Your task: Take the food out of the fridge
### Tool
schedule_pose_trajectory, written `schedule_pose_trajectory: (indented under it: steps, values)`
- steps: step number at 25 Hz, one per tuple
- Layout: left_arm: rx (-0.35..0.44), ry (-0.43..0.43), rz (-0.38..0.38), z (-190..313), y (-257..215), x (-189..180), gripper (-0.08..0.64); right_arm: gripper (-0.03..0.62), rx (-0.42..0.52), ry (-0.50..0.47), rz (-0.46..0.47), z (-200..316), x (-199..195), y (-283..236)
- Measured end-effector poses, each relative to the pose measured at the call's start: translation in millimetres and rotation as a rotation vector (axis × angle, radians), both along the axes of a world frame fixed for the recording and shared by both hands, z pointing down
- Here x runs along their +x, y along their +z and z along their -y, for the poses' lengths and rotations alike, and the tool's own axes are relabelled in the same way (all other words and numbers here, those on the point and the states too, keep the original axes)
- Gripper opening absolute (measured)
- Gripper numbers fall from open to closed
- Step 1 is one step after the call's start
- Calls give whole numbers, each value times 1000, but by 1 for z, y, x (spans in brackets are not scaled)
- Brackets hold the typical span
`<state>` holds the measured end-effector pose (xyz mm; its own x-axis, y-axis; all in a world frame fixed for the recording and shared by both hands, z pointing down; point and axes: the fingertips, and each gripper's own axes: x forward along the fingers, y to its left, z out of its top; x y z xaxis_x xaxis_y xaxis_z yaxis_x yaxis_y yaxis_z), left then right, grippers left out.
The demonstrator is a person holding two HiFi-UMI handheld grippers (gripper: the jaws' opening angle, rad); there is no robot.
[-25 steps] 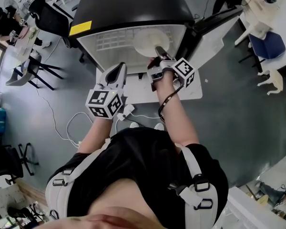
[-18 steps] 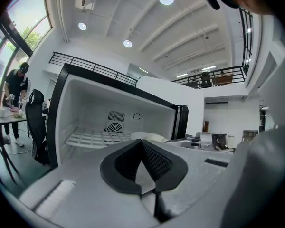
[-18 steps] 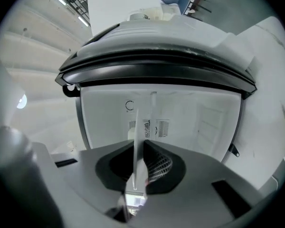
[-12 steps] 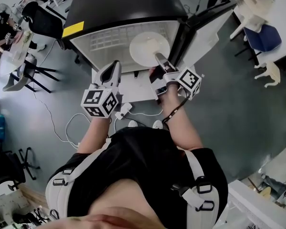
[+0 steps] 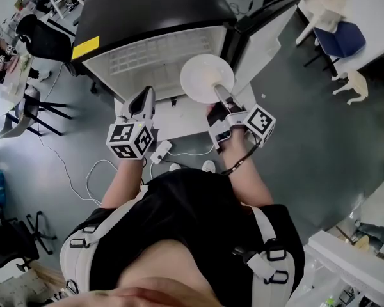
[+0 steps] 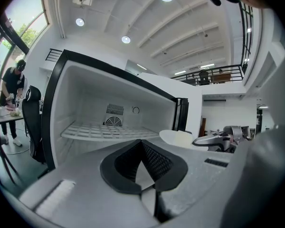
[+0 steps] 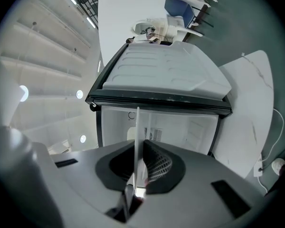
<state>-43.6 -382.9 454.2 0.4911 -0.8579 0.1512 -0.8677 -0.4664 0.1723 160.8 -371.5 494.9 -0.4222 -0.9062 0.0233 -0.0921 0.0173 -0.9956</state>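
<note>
Fingers [image 7: 157, 167] of the right gripper [image 5: 221, 94] pinch the round white plate [image 5: 207, 75] by its rim, upper centre; so slim a hold could let it tip and slip.

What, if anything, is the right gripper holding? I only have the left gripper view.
Observer: Its own view shows the right gripper shut on the rim of a thin white plate, seen edge-on.
Operator: Is it out yet?
Observer: The head view shows it before the fridge opening, beside the open door, off the shelf.
Operator: Any food on it?
Observer: From above its top looks plain white; I can't make out any food.
</note>
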Motion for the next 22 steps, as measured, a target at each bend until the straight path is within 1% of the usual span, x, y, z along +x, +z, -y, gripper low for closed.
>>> schedule_pose_trajectory:
  steps: [5,14,19,22]
  values:
    - [1,19,14,-3,4,4,2,26,1,27,2,-5,10,2]
    - [6,27,23,-7,0,5,2,26,-13,32,11,-9,10,5]
    - [-2,45,0,-11,-3,10,2,26,-5,34,22,-10,10,5]
    - [4,53,2,-12,-5,13,2,26,-2,32,26,-10,8,6]
